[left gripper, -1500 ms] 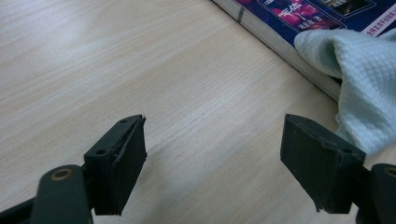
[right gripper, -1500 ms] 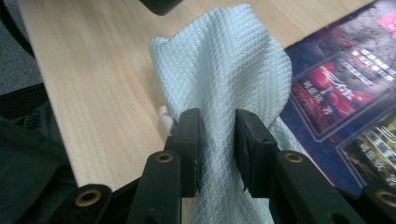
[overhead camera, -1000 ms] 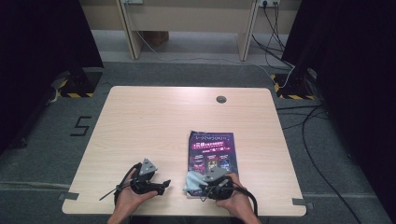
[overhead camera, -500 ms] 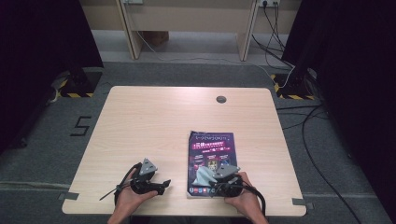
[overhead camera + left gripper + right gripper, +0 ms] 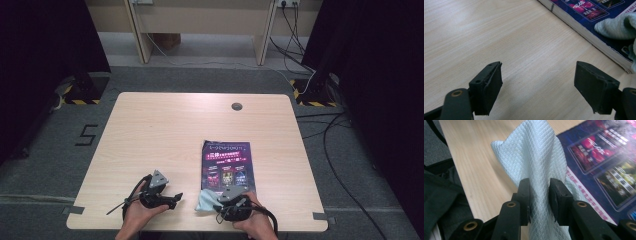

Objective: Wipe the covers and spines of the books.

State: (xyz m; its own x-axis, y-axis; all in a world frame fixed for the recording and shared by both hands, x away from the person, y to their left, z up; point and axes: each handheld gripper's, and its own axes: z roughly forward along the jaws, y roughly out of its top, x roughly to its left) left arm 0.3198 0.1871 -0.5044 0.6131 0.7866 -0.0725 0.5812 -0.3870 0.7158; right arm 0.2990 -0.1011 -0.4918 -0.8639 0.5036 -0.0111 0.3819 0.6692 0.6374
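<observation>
The right gripper has its fingers clamped on a pale blue cloth, which bunches up between and beyond them over the near end of the magazine. Since a second ago this hand has slid sideways along that edge, dragging the cloth, so the wiping seems under way. The left gripper rests with fingers apart over the bare table.

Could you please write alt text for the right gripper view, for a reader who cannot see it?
The right tool pinches a pale blue waffle-textured cloth between its two black jaws, the fabric bunching upward above them. Beneath lies a dark purple magazine with bright cover panels, on a light wooden table.
</observation>
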